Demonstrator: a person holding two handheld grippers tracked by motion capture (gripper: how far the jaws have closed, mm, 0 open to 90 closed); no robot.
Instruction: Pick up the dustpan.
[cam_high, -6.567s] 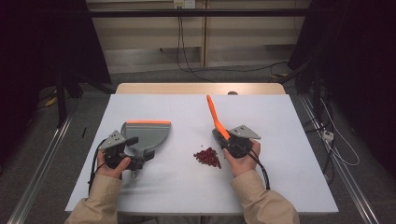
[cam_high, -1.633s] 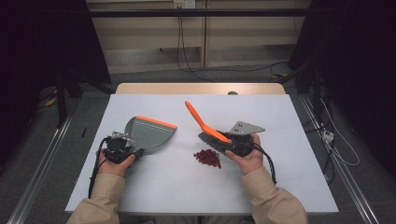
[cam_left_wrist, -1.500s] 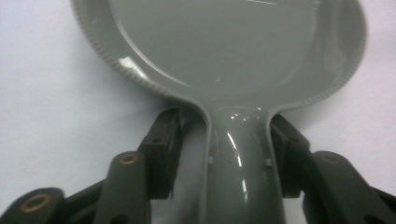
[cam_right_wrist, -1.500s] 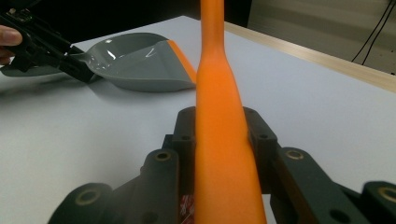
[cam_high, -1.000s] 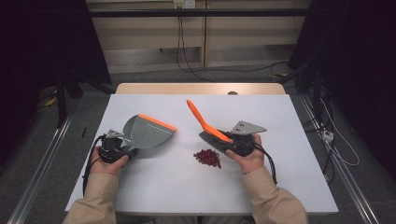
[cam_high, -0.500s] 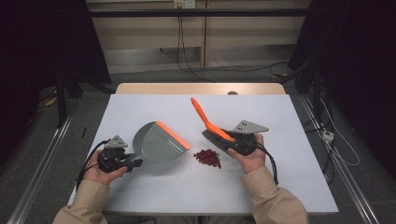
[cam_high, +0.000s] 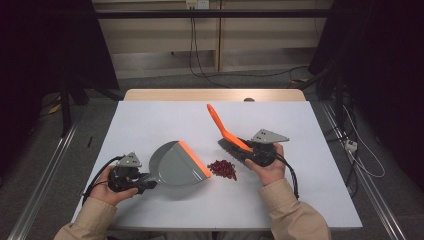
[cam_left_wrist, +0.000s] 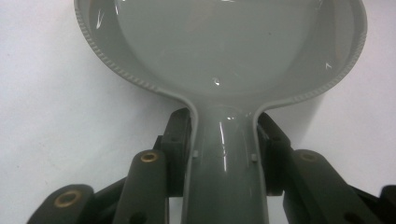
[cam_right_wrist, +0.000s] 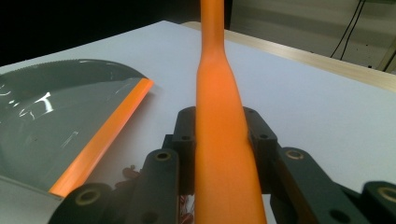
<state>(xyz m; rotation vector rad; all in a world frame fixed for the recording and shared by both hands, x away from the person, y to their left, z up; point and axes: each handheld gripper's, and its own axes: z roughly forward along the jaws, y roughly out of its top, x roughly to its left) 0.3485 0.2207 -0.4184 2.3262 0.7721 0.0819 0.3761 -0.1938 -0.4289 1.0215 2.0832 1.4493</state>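
Observation:
A grey dustpan (cam_high: 172, 165) with an orange lip lies flat on the white table (cam_high: 150, 120). My left gripper (cam_high: 146, 183) is shut on its handle at the near left. The left gripper view has the jaws of my left gripper (cam_left_wrist: 224, 135) clamped on both sides of the dustpan (cam_left_wrist: 219, 46) handle. A small pile of red bits (cam_high: 222, 169) sits just right of the lip. My right gripper (cam_high: 248, 153) is shut on an orange-handled brush (cam_high: 220, 124), bristles down behind the pile. The right gripper view shows my right gripper (cam_right_wrist: 219, 126) around the brush (cam_right_wrist: 219, 93), with the dustpan (cam_right_wrist: 46, 116) and red bits (cam_right_wrist: 133, 175) to its left.
Bare white tabletop stretches behind and to both sides of the tools. A wooden strip (cam_high: 215, 94) runs along the table's far edge. Cables (cam_high: 200, 55) hang at the wall beyond, and a metal rail (cam_high: 40, 190) lies on the floor at the left.
My left gripper has drawn back toward the near edge and turned the dustpan, so its orange lip now faces the red pile. The brush handle has swung slightly more upright.

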